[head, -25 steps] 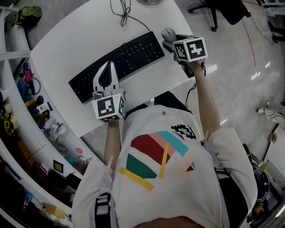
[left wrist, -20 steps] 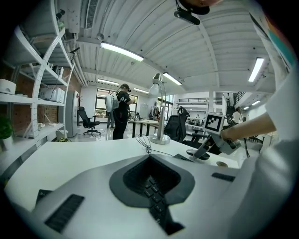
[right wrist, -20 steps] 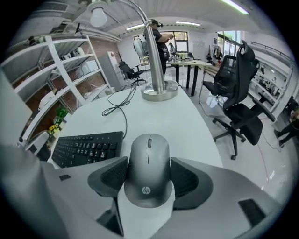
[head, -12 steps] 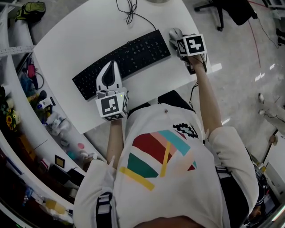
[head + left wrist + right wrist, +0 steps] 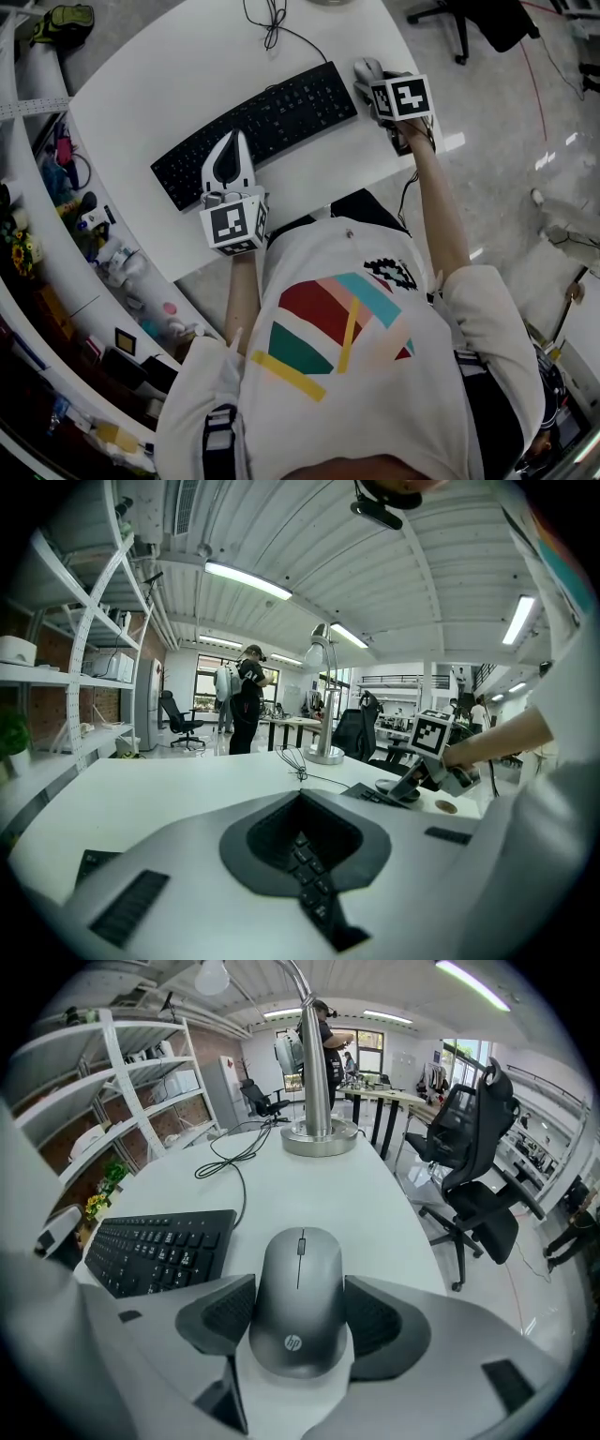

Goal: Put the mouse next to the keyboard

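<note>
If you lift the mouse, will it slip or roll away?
It probably won't roll: the mouse lies flat on the table. Its smooth rounded sides might slip, but the right gripper's textured pads press both sides. It looks small, likely light.

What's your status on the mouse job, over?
Right gripper shut on the grey HP mouse, beside the black keyboard's right end. Left gripper shut, empty, over the keyboard's near edge. Nothing in the way.

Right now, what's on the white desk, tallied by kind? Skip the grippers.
Black full-size keyboard: 1
Grey oval mouse: 1
Silver metal lamp: 1
Black cable: 1
Total: 4
</note>
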Motion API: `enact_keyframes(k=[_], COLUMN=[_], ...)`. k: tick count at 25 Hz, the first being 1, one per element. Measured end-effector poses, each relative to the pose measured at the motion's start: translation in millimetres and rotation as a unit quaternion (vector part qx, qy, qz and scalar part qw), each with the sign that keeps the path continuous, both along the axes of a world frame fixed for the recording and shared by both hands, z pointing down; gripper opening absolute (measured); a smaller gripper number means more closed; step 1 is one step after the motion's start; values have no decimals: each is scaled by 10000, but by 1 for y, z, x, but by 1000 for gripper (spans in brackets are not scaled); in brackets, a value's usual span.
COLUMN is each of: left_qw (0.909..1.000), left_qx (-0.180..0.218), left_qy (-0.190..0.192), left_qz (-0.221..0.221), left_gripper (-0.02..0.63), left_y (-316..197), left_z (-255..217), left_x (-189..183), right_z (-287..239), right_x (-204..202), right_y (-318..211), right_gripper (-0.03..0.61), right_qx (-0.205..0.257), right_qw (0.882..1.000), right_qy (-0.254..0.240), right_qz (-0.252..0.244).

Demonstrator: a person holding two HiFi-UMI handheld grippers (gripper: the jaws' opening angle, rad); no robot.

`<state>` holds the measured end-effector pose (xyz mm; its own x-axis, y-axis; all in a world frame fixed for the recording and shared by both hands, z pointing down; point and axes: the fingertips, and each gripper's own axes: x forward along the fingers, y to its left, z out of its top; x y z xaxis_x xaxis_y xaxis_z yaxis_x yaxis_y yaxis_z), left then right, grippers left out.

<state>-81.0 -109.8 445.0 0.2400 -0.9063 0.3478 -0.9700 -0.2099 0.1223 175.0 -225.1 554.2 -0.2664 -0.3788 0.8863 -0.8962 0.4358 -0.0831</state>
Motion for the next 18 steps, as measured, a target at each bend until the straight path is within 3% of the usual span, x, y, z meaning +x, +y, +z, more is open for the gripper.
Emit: enact_keyframes(k=[11, 18], left_qw=[10000, 9998], left_qx=[45, 136], left_qy=[18, 127], left_qz=[-8, -92], left_gripper=[44, 44], left_y=[7, 12], left_z=[-3, -14], left_x=[1, 5], right_z=[0, -4], right_x=[0, 11], right_y=[2, 2], right_gripper=[287, 336], right_qx=[485, 765], right_qw=[9988, 9970], right_qy=[-95, -78], right_qz=[-52, 72])
